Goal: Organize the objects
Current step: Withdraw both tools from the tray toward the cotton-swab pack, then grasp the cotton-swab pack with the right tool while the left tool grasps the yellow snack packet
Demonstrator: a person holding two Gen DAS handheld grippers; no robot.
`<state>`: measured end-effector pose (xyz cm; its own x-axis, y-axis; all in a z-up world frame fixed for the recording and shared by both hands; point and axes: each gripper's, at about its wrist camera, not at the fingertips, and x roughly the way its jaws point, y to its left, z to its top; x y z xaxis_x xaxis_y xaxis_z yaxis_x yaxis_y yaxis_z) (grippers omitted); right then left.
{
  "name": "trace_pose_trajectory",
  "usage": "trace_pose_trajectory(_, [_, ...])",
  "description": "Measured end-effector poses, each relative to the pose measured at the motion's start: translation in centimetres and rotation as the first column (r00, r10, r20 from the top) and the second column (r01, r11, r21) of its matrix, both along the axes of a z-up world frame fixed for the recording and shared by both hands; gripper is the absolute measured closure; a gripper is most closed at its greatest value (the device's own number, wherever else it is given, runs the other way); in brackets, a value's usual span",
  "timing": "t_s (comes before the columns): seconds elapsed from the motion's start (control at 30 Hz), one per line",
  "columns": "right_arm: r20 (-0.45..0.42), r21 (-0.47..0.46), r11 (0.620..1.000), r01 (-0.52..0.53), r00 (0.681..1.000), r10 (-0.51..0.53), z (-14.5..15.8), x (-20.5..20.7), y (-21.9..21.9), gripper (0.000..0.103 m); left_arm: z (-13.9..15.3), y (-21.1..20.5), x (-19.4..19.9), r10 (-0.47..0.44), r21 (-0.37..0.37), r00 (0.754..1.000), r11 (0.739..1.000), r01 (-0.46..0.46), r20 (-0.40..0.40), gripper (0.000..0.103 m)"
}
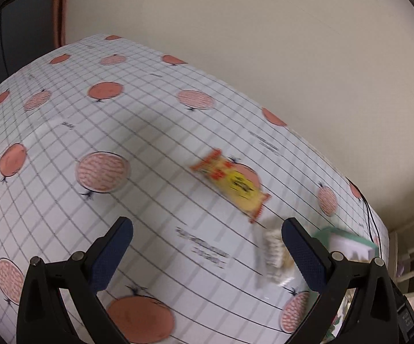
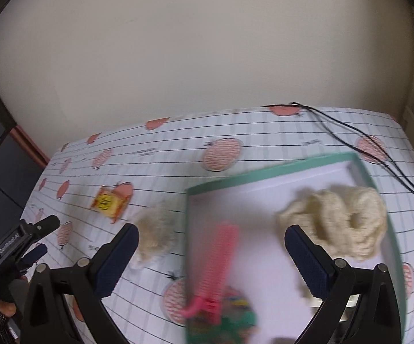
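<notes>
A green-rimmed white box [image 2: 267,172] lies on the patterned tablecloth; its corner shows in the left wrist view [image 1: 347,240]. Inside it are a cream fluffy scrunchie [image 2: 341,218], a pink comb-like clip [image 2: 218,263] and a colourful item [image 2: 232,312]. A cream hair claw [image 2: 155,229] lies just left of the box, also seen in the left wrist view [image 1: 273,252]. A yellow-and-red snack packet [image 1: 231,183] lies further left [image 2: 109,200]. My left gripper [image 1: 207,229] is open and empty above the cloth. My right gripper [image 2: 211,235] is open and empty above the box.
The tablecloth [image 1: 121,132] has a grid and orange circles. A beige wall [image 2: 207,43] stands behind the table. A black cable [image 2: 350,134] runs across the far right of the table. The left gripper [image 2: 17,246] shows at the left edge of the right wrist view.
</notes>
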<state>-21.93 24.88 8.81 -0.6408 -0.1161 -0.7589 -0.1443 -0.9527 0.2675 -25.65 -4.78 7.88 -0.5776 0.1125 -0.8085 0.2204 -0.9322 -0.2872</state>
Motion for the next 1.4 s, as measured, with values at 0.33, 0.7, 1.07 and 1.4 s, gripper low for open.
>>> trace_pose_trajectory(0.33, [0.01,0.039,0.994,-0.106,0.994,0.106,-1.0,-1.4,-6.2,0.0,-0.5,-3.4,-0.4,0.022,0.017,1.0,1.0,-0.022,0.01,0.0])
trace_pose_trajectory(0.7, [0.071,0.143,0.957,-0.254,0.967,0.246,-3.2,-3.2,-11.4,0.003,-2.0,-2.1,-2.1,-0.078,0.047,0.996,0.996,0.076,0.041,0.0])
trace_pose_trajectory(1.07, [0.171,0.159,0.96,-0.229,0.964,0.202,-6.5,-5.6,-11.1,0.015,-2.6,-1.3,-5.5,-0.134,0.043,0.986,0.99,0.131,0.099,0.0])
trace_pose_trajectory(1.4, [0.135,0.147,0.97,-0.195,0.975,0.176,-6.7,-6.2,-10.2,0.033,-4.9,0.9,-8.3,-0.166,0.044,0.977,0.986,0.161,0.131,0.0])
